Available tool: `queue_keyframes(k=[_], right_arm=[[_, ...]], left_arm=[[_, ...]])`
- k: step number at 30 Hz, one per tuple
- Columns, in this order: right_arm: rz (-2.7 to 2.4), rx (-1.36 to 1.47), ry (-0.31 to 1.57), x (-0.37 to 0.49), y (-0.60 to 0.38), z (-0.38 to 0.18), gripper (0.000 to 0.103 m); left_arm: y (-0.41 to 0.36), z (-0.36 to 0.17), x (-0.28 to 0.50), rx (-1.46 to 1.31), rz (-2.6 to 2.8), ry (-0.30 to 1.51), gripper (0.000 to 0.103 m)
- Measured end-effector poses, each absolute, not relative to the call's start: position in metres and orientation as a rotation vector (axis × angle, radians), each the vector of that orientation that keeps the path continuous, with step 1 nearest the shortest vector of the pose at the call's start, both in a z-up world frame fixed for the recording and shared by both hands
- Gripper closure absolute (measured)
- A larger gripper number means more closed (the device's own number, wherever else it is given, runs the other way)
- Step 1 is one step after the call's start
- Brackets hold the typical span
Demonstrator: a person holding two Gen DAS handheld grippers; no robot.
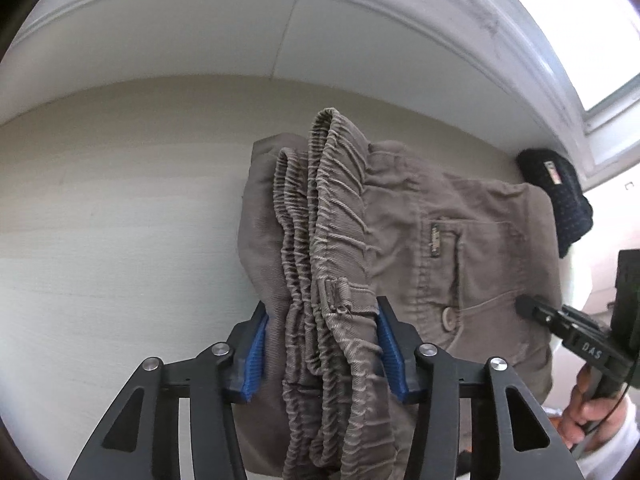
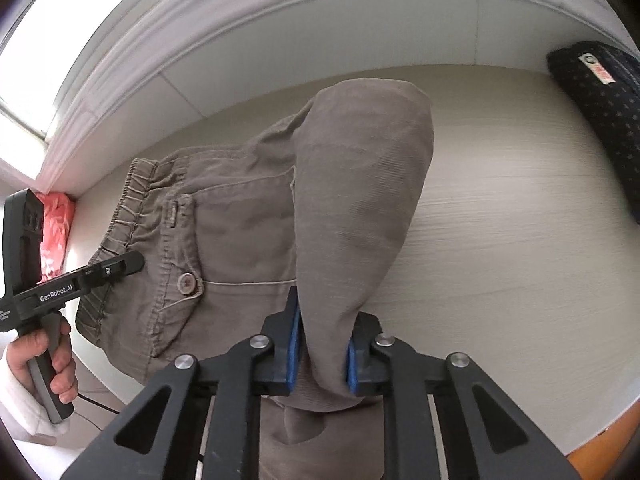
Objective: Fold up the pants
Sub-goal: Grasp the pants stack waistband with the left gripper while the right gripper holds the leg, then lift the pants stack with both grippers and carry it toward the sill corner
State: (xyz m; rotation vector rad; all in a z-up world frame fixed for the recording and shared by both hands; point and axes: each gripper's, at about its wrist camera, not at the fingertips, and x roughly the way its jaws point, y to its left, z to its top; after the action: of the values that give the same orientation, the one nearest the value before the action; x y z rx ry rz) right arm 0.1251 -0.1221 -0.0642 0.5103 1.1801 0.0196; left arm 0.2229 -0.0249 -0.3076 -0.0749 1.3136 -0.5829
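Observation:
Grey-brown pants (image 1: 460, 248) lie on a pale table (image 1: 120, 220). My left gripper (image 1: 322, 344) is shut on the gathered elastic waistband (image 1: 332, 208), with layers bunched between the blue pads (image 1: 254, 352). My right gripper (image 2: 320, 354) is shut on a folded edge of the pants (image 2: 360, 200), which rises as a hump from its jaws. The back pocket with a button (image 2: 186, 282) shows in the right wrist view. Each gripper appears in the other's view: the right one (image 1: 568, 328) and the left one (image 2: 92, 276).
A dark dotted fabric item (image 2: 604, 120) lies at the table's far right by the wall. A red patterned cloth (image 2: 56, 232) sits at the far left. A white wall ledge (image 1: 280, 12) and window run behind the table. The table's front edge (image 2: 600, 452) is near.

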Motion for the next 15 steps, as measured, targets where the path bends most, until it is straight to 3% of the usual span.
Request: queue_keyframes(k=[15], right_arm=[[-0.146,0.573,1.023,0.074,-0.134,-0.015,0.093]], left_arm=[[-0.112,-0.258,0.208,0.004,-0.805,1.241,0.059]])
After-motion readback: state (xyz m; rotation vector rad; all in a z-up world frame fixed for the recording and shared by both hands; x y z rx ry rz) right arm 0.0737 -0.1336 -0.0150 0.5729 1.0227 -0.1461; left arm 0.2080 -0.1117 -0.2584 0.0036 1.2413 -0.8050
